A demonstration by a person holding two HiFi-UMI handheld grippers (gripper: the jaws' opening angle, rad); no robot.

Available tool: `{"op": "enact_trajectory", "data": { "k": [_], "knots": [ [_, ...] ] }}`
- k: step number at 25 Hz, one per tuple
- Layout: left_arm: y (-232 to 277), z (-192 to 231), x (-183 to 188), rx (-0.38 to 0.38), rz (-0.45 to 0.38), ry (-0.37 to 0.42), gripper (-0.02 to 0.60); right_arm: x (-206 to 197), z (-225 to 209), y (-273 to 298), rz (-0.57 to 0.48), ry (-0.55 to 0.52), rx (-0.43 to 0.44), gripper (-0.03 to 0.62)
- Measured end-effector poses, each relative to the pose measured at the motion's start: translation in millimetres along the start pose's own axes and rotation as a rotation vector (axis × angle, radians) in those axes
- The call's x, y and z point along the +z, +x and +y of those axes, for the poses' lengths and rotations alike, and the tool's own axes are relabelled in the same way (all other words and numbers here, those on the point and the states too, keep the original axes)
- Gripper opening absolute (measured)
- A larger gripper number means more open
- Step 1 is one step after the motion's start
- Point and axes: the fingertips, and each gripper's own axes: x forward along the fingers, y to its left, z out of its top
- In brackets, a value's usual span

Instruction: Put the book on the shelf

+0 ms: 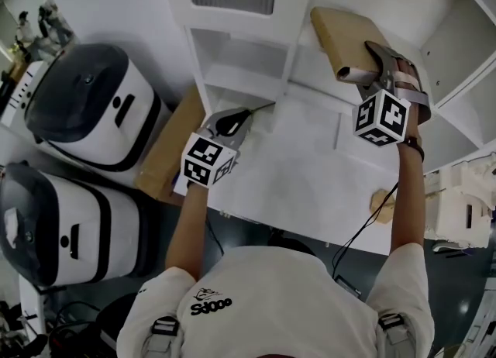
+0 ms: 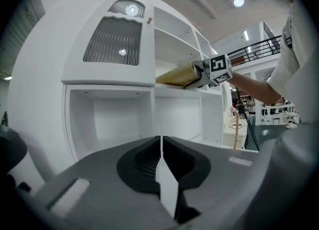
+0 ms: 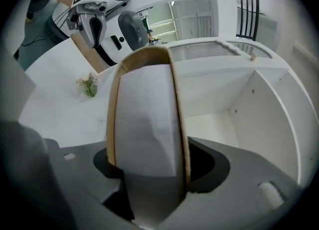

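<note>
We judge the book [image 3: 144, 109] stiff, hefty (slick covers): pinch across both covers. Fingers of right gripper [image 3: 147, 172] clamp it; left gripper [image 2: 162, 152] fingers closed, empty.

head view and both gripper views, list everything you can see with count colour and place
book: one, tan cover with white pages, lying on an upper shelf at the right
shelf unit: one, white, open compartments, at the table's far side
table: one, white, in front of the person
flat brown item: one, at the table's left edge; cannot tell what it is
rounded machines: two, white and dark grey, left of the table
dried sprig: one, pale tan, near the table's front right edge
cable: one, black, off the table's front
left gripper: grey, fingers together, empty, facing the lower compartments
right gripper: grey, book between its fingers
person: white shirt, bare forearms
</note>
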Motion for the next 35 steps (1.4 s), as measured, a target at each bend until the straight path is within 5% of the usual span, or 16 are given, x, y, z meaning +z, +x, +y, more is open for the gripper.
{"op": "enact_trajectory", "data": {
  "k": [12, 29, 35],
  "knots": [
    [31, 8, -19, -0.012, 0.037, -0.043, 0.034, 0, 20, 49, 0.057, 0.044, 0.182, 0.483],
    [42, -4, -26, -0.028, 0.066, -0.046, 0.034, 41, 10, 89, -0.014, 0.065, 0.204, 0.511],
    [19, -7, -23, -0.012, 0.068, -0.037, 0.034, 56, -1, 71, -0.112, 0.234, 0.153, 0.528]
  ]
}}
